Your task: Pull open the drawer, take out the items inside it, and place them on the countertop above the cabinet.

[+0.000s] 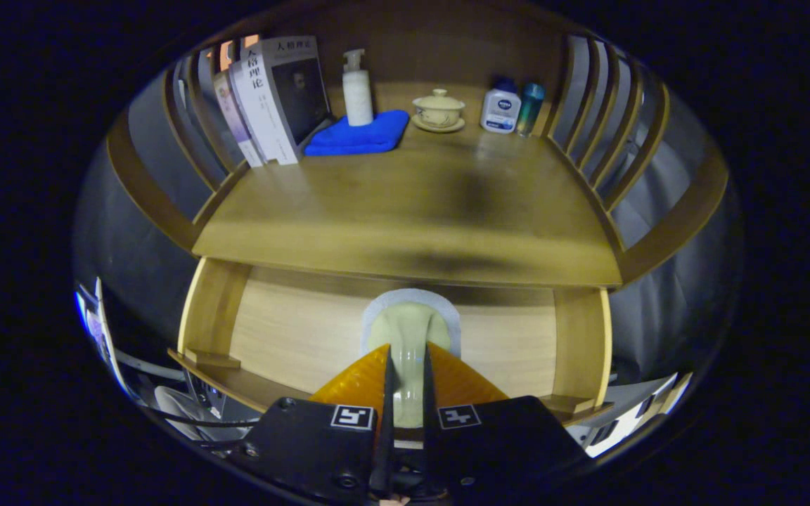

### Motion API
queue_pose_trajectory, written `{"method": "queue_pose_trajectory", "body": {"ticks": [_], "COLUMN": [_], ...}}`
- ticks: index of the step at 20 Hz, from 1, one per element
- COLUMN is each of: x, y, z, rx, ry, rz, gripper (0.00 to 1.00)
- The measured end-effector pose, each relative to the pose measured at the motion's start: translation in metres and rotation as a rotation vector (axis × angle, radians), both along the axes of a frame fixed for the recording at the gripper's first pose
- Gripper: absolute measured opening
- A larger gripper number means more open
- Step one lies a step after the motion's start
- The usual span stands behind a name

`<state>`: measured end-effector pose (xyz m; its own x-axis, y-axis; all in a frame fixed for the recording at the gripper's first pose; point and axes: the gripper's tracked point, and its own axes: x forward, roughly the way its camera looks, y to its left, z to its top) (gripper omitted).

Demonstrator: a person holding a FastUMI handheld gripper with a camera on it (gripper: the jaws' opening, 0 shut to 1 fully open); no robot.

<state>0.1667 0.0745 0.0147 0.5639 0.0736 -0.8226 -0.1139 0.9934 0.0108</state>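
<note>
Wooden slats (197,119) fenced the left side of the countertop (405,211) you were facing, and a row of books (275,98) leaned against them at the back corner. Just right of the books lay a folded blue cloth (359,135) with a white pump bottle (357,91) standing on its far end. Further right sat a cream lidded cup (438,109) on its saucer, then a white lotion bottle (500,107) and, touching it, a teal bottle (530,107) beside the right-hand slats.

Below the countertop's front edge the drawer (292,337) stood pulled open, its pale floor bare to either side of your gripper (406,379). You held a pale greenish spoon-like item (408,330) by its narrow stem, which ran back between the two fingers while its wider end reached forward under the countertop's lip. Both fingers pressed against the stem, so your gripper was clamped on that item. It lay over a pale grey pad (412,299) on the drawer floor, roughly midway between the drawer's left wall (211,309) and right wall (581,344). I could not tell whether the item was lifted clear of the pad or touching it.
</note>
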Motion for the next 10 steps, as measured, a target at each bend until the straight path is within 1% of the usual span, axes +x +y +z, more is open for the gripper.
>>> {"method": "queue_pose_trajectory", "body": {"ticks": [2,5,7,10], "x": [0.01,0.039,0.06,0.086], "y": [-0.001,-0.004,-0.003,0.009], "z": [0.016,0.039,0.047,0.049], "rx": [0.006,-0.001,-0.007,0.022], "ry": [-0.021,-0.065,-0.08,-0.063], "rz": [-0.007,-0.031,-0.04,-0.046], "gripper": [0.2,0.2,0.2,0.2]}}
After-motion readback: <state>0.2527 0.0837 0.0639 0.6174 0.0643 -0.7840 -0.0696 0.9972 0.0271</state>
